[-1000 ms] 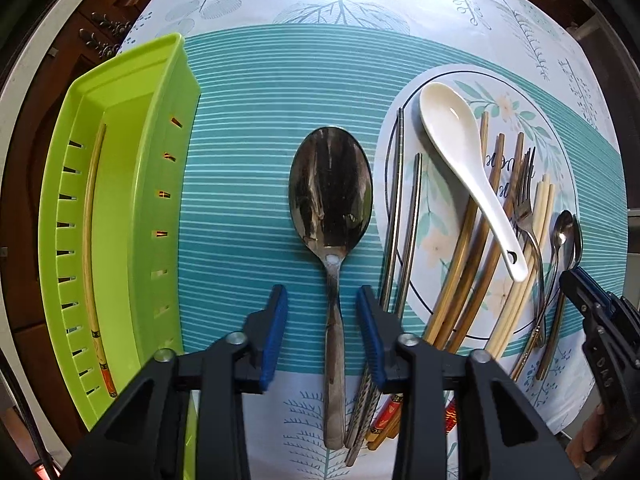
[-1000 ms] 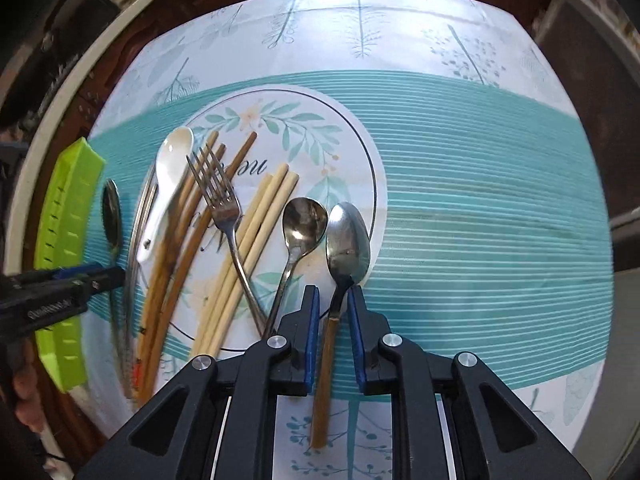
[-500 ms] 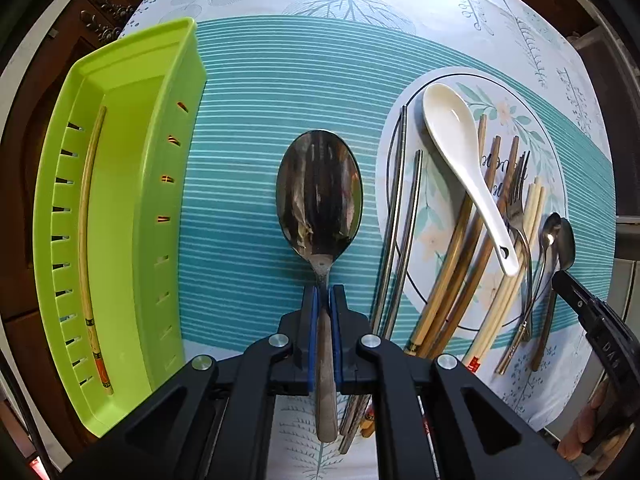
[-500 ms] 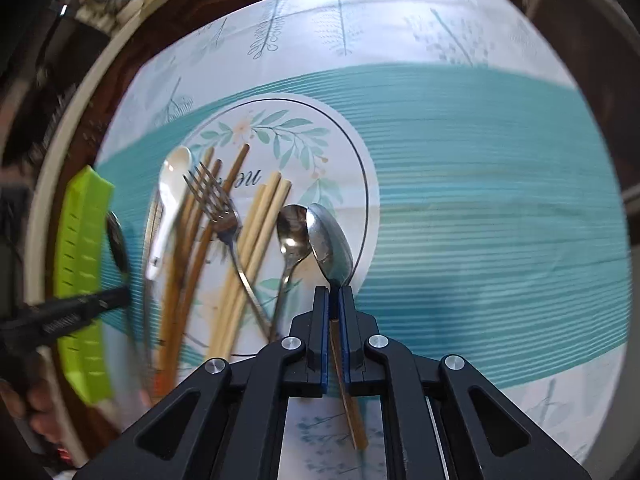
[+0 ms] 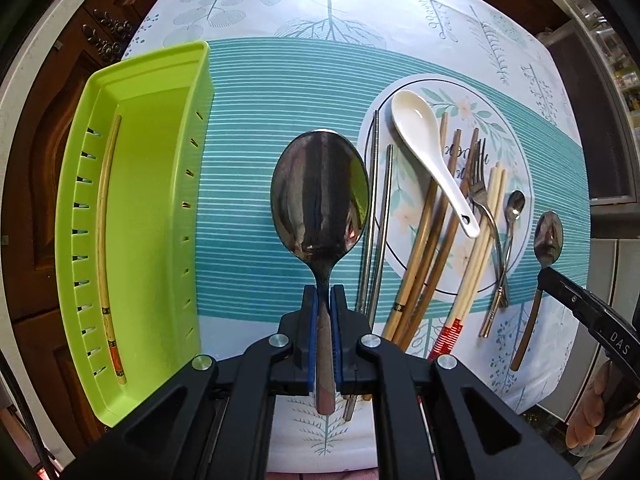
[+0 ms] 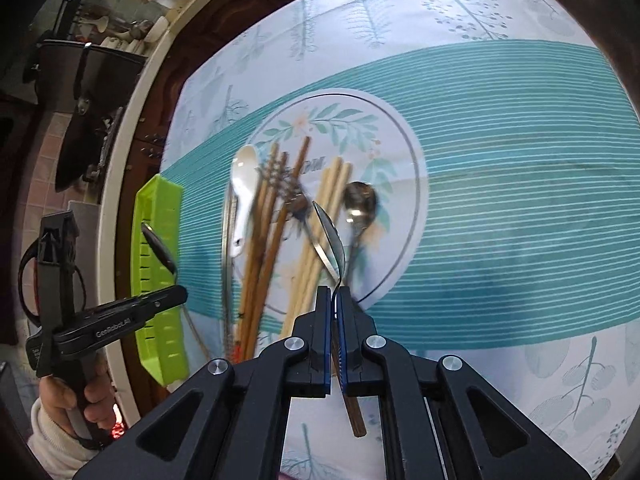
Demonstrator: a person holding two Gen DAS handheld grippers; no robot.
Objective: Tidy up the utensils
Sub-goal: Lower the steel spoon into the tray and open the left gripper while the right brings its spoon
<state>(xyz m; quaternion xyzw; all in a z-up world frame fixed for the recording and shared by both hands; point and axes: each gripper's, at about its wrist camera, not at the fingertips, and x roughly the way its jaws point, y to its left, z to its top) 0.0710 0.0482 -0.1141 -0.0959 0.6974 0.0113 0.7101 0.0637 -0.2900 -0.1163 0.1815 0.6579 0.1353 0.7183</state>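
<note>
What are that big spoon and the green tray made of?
The big spoon looks like polished metal, probably stainless steel: its bowl mirrors its surroundings. The green tray looks like moulded plastic: uniform lime colour, smooth semi-gloss walls, neat slots.

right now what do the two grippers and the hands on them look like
Both are matte black plastic. The left gripper and right gripper each have angular arms with triangular cut-outs, silver pivot bolts, and fingers lined with blue ribbed pads. From the right wrist view the left gripper's side carries white "GenRobot.AI" lettering above a pistol-style handle. The hand on it wears a cream sleeve.
</note>
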